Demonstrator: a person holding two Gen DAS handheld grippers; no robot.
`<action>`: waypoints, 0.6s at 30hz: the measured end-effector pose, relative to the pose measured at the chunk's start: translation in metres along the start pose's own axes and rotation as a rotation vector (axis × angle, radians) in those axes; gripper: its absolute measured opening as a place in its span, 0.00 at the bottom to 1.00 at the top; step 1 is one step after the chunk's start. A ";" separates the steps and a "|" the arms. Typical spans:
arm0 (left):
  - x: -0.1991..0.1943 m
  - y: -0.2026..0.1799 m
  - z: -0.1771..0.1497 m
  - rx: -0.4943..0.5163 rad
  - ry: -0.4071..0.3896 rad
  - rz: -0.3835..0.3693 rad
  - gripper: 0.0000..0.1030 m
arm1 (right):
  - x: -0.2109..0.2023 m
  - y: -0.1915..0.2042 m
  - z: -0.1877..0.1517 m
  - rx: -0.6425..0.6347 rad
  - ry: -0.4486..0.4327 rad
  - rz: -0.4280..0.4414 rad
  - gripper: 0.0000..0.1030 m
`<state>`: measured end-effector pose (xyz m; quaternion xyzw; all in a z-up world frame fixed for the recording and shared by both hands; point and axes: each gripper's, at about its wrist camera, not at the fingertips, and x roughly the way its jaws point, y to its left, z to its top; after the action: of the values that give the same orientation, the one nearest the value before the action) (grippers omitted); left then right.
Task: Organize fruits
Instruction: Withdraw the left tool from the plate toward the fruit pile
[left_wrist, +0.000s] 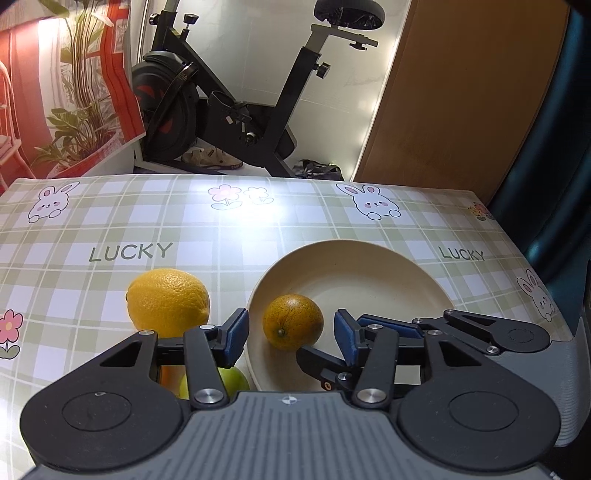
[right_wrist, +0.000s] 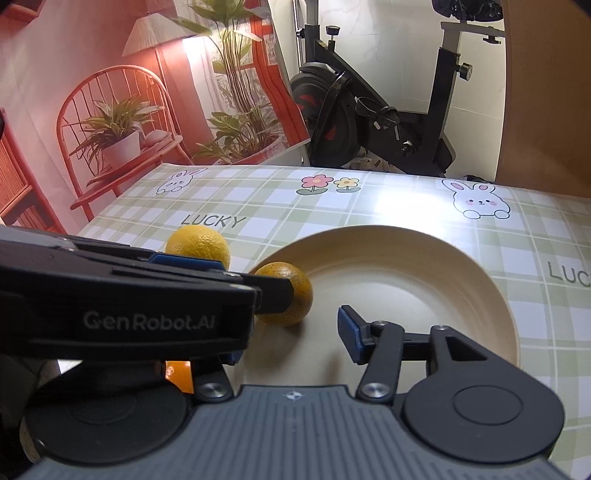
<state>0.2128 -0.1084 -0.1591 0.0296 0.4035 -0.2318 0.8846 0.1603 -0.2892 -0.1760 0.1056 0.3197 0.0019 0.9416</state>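
Left gripper (left_wrist: 291, 328): jaws spread, empty, flanking the speckled orange (left_wrist: 293, 322) without contact. Right gripper (right_wrist: 291, 336): jaws spread, empty, over the cream plate (right_wrist: 461, 258). Orange lies inside the plate at its left rim. Lemon (left_wrist: 168, 302) on the checked tablecloth (left_wrist: 110, 221), left of the plate. Green fruit (left_wrist: 231, 380) partly hidden under the left gripper's linkage.

Cream plate (left_wrist: 388, 273), speckled orange (left_wrist: 293, 322), yellow lemon (left_wrist: 168, 302) on green-checked tablecloth (left_wrist: 110, 229) (bunnies, flowers printed).
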 end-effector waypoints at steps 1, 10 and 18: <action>-0.004 -0.001 0.000 0.004 -0.007 0.004 0.52 | -0.004 0.000 -0.001 -0.005 -0.004 -0.003 0.53; -0.040 -0.007 -0.012 0.015 -0.045 0.019 0.52 | -0.041 0.002 -0.010 -0.017 -0.050 -0.005 0.53; -0.078 0.010 -0.035 0.003 -0.036 0.008 0.52 | -0.068 0.021 -0.028 -0.043 -0.077 0.009 0.53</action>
<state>0.1485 -0.0611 -0.1275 0.0285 0.3870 -0.2295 0.8926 0.0907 -0.2677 -0.1523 0.0869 0.2826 0.0090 0.9552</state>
